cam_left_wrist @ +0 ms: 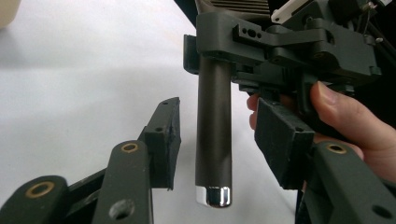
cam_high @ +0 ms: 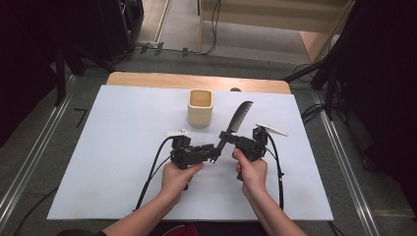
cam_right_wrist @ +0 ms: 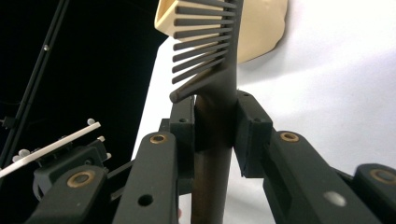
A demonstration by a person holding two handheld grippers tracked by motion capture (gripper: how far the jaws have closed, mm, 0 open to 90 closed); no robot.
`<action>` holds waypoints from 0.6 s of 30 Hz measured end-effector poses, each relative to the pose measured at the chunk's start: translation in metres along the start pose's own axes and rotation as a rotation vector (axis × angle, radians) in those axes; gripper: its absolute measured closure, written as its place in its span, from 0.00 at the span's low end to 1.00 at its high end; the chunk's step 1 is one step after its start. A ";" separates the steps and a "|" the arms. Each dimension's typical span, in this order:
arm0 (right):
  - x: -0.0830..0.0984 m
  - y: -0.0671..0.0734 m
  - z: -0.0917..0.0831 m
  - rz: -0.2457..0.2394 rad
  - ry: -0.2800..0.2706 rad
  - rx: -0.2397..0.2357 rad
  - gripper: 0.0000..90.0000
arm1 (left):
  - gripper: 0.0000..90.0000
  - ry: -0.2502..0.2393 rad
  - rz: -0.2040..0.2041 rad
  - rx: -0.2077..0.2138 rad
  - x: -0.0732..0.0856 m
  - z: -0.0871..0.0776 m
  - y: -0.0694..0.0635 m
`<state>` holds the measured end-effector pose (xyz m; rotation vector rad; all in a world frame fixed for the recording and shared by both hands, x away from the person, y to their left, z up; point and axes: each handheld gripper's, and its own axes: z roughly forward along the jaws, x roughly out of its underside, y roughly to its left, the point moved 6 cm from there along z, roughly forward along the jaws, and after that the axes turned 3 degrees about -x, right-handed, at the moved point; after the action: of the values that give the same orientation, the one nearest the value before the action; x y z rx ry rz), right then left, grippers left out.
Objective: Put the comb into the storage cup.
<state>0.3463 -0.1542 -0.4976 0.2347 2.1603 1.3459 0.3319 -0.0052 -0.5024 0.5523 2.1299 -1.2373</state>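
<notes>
A dark comb [cam_high: 239, 116] with a round handle stands tilted above the white sheet. My right gripper [cam_high: 227, 137] is shut on the handle just below the teeth; in the right gripper view both pads press the handle [cam_right_wrist: 212, 126]. My left gripper [cam_high: 216, 153] reaches in from the left at the handle's lower end. In the left gripper view its pads [cam_left_wrist: 164, 140] stand apart on either side of the handle [cam_left_wrist: 214, 135], touching neither side, with the silver tip below. The right gripper's body [cam_left_wrist: 289, 46] and a hand's fingers show behind.
A beige square cup [cam_high: 200, 106] stands upright on the white sheet [cam_high: 123, 147], just behind and left of the comb. The sheet covers a wooden table; a dark floor with cables and stands surrounds it. Both forearms come in from the front edge.
</notes>
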 end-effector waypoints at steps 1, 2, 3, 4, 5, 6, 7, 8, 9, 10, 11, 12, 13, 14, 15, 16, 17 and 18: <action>0.000 0.000 0.000 0.001 -0.001 0.003 0.78 | 0.55 0.019 0.009 0.002 0.000 -0.001 0.000; 0.000 -0.001 0.000 0.003 0.001 0.004 0.78 | 0.55 0.028 -0.004 0.009 -0.001 0.000 -0.001; -0.001 -0.001 0.000 0.002 0.002 0.005 0.78 | 0.55 0.038 -0.014 0.021 -0.001 -0.001 -0.002; 0.000 -0.001 -0.001 0.000 0.004 0.006 0.78 | 0.55 0.041 -0.018 0.027 -0.002 -0.002 -0.002; 0.000 -0.001 0.000 -0.006 0.003 0.006 0.78 | 0.55 0.050 -0.014 0.025 -0.002 -0.003 -0.002; -0.001 -0.001 -0.001 -0.024 0.000 0.012 0.78 | 0.54 0.062 -0.007 0.023 -0.002 -0.003 -0.002; -0.001 0.000 -0.001 -0.034 0.000 0.017 0.78 | 0.53 0.074 -0.002 0.017 -0.002 -0.004 -0.001; -0.001 0.000 -0.001 -0.044 0.000 0.019 0.78 | 0.53 0.083 0.004 0.016 -0.003 -0.005 -0.002; -0.001 0.001 -0.002 -0.051 -0.003 0.024 0.78 | 0.53 0.093 0.008 0.019 -0.003 -0.006 -0.001; -0.001 0.002 -0.002 -0.056 0.000 0.027 0.78 | 0.52 0.100 0.003 0.017 -0.003 -0.006 -0.001; -0.001 0.002 -0.002 -0.059 0.001 0.029 0.78 | 0.52 0.107 0.004 0.015 -0.003 -0.007 0.000; -0.002 0.002 -0.003 -0.069 0.001 0.034 0.78 | 0.52 0.114 0.005 0.012 -0.003 -0.008 0.002; -0.002 0.002 -0.003 -0.076 0.007 0.038 0.78 | 0.51 0.116 0.001 0.007 -0.003 -0.008 0.002; -0.002 0.002 -0.002 -0.081 0.004 0.041 0.78 | 0.50 0.123 -0.001 0.002 -0.004 -0.008 0.003; -0.001 0.003 -0.002 -0.083 0.008 0.042 0.78 | 0.50 0.140 0.011 -0.004 -0.003 -0.009 0.003; -0.001 0.002 -0.002 -0.087 0.010 0.045 0.78 | 0.50 0.148 0.018 -0.008 -0.003 -0.009 0.003; -0.001 0.002 -0.002 -0.093 0.012 0.045 0.78 | 0.49 0.157 0.023 -0.007 -0.003 -0.010 0.003; -0.001 0.002 -0.002 -0.100 0.015 0.046 0.78 | 0.49 0.166 0.028 -0.007 -0.003 -0.010 0.004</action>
<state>0.3457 -0.1553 -0.4947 0.1332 2.1868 1.2466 0.3336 0.0055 -0.4985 0.7011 2.2537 -1.2054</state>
